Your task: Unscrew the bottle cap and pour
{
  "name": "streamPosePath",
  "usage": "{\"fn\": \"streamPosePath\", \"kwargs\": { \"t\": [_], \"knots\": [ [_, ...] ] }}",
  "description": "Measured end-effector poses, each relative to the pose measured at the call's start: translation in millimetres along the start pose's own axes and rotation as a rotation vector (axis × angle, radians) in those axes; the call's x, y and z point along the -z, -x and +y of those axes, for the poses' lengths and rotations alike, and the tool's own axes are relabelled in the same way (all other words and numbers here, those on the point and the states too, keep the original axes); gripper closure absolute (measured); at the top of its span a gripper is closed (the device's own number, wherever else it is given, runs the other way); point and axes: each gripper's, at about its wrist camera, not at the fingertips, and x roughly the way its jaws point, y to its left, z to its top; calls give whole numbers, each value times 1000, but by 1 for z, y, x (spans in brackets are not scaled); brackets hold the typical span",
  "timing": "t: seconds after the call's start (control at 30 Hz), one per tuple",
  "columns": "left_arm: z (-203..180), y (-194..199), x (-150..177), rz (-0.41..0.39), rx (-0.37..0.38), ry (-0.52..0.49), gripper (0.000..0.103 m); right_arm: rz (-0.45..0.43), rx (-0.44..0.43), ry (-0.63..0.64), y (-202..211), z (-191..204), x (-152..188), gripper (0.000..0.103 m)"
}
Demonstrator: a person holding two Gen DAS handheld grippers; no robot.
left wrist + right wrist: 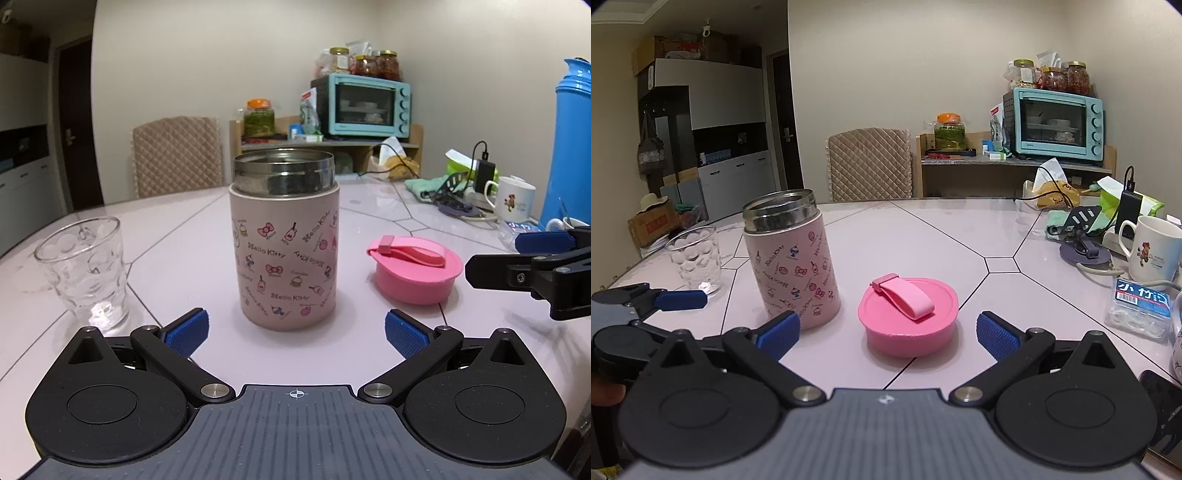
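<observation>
Pale and glossy, the desk (177, 236) is being seen with dark seam lines crossing it, and a teal toaster oven (364, 105) is being shown on a shelf against the far wall. Every place below is being given relative to the bottle (286, 243), a pink printed flask standing upright with its long axis vertical and its steel mouth uncovered. The pink cap (415, 267) is being seen lying flat on the desk to the right of the bottle, near it but apart from it. A clear drinking glass (86, 267) is being shown upright to the left of the bottle, also apart from it.

The left claw (293, 332) is being held wide open with nothing between its blue pads, directly in front of the bottle and in line with it. The right claw (884, 334) is likewise being held spread and unloaded, facing the cap, with the bottle off to its left.

Unscrewing is being judged as done, with pouring left. The bottle is being judged nearer to the left claw, so a straight advance and a grip across its body are probably being called for, followed by a tilt toward the glass.
</observation>
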Motion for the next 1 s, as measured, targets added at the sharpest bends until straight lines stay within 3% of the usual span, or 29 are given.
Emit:
{"fn": "streamPosePath", "kwargs": {
  "t": [1.0],
  "knots": [
    [-11,16,21,29,-37,33,0,3,22,-1,21,-5,18,0]
  ]
}}
